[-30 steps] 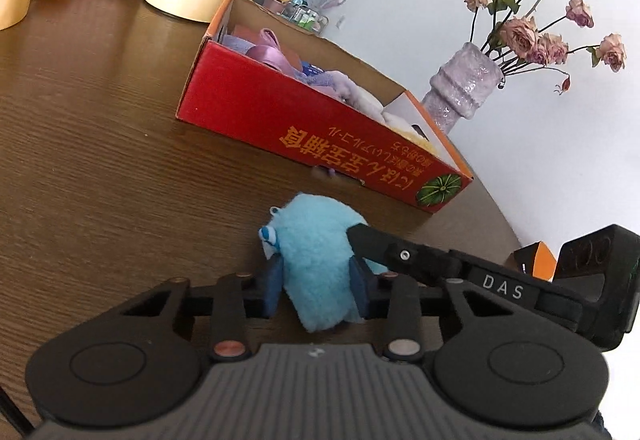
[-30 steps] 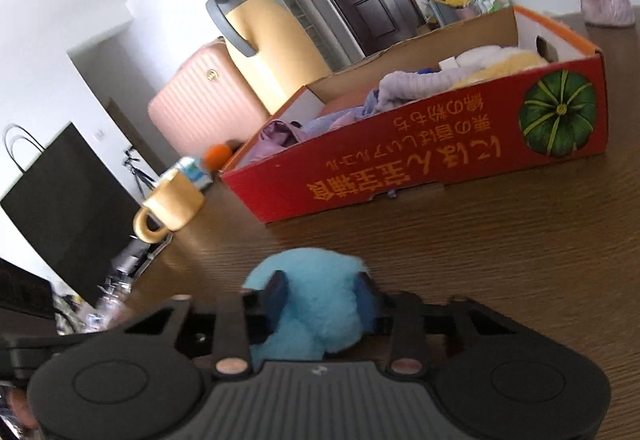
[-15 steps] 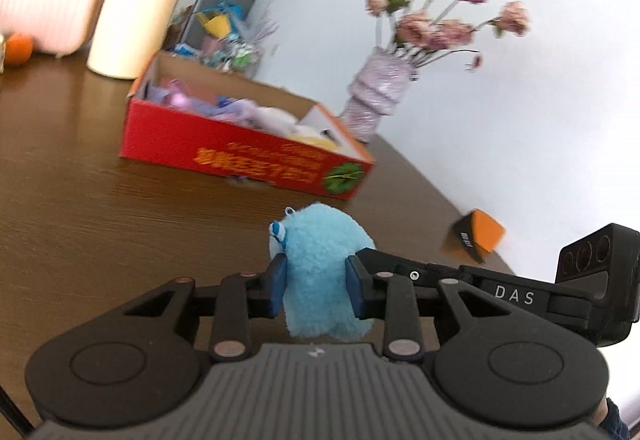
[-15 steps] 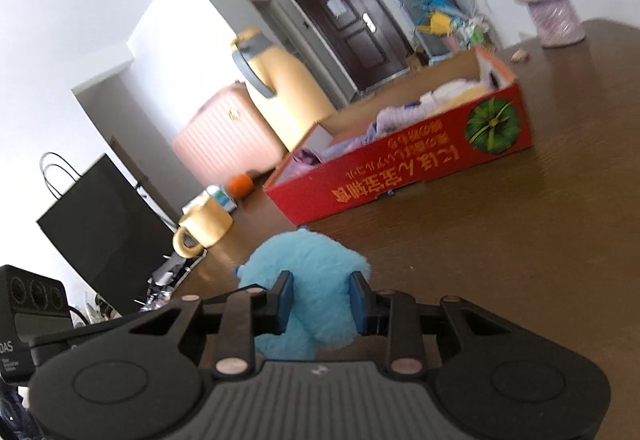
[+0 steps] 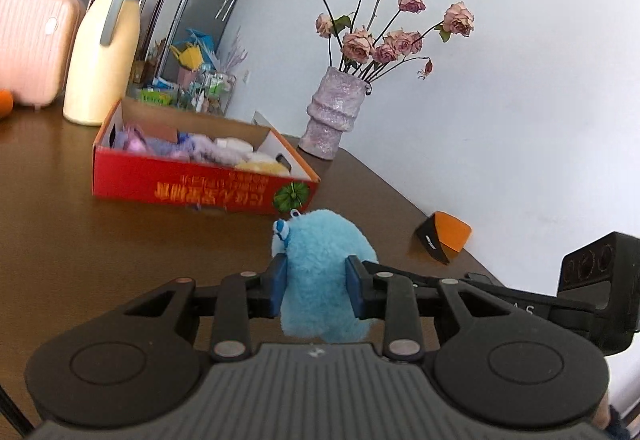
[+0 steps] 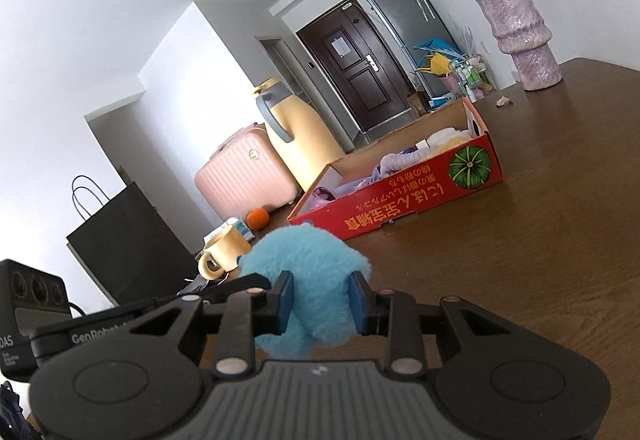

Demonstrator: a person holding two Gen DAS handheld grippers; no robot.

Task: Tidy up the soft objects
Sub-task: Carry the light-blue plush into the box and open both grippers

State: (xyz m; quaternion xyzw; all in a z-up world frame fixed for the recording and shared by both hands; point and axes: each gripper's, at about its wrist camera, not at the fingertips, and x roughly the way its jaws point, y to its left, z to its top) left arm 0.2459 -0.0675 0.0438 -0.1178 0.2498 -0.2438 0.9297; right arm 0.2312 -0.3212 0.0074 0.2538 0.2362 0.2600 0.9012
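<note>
Your left gripper [image 5: 316, 286] pinches the blue plush toy [image 5: 324, 272] from one side; your right gripper [image 6: 320, 298] clamps its other side, holding it near you, with the red box [image 5: 192, 184] of soft things farther back.

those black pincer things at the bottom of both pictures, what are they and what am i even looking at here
They are tools a person holds, one per hand, each carrying a fisheye camera that looks forward along its two fingers. One picture comes from the left hand-held gripper, the other from the right hand-held gripper. Both are shut on the same fluffy blue plush toy, squeezing it from opposite sides. Beyond it, on the brown table, stands a red cardboard box already holding soft items. Also there: a purple vase of dried roses, a cream jug, a yellow mug and an orange.
</note>
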